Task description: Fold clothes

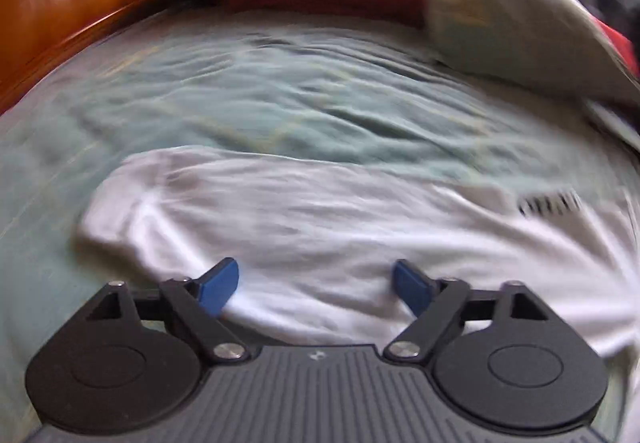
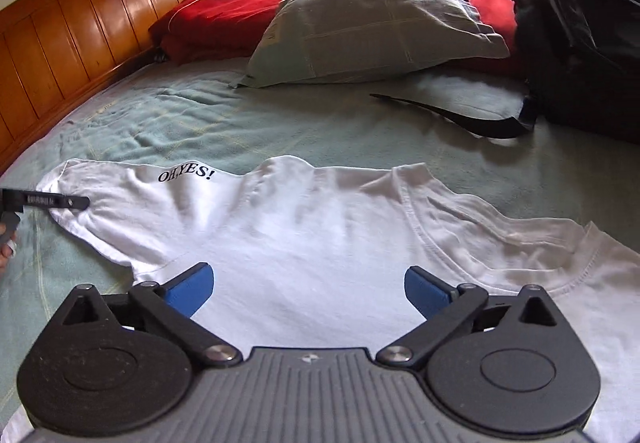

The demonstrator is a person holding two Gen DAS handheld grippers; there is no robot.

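Note:
A white T-shirt with dark "OH,YES!" lettering lies spread on the green bedspread. In the right wrist view my right gripper hovers open over the shirt's near part, its blue pads apart, nothing between them. The left gripper shows at the left edge by the shirt's left end, seen side-on. In the blurred left wrist view the left gripper is open above the white T-shirt, and a sleeve sticks out to its left.
A grey pillow and red pillows lie at the head of the bed. A wooden headboard runs along the left. A black backpack sits at the right, its strap trailing across the bedspread.

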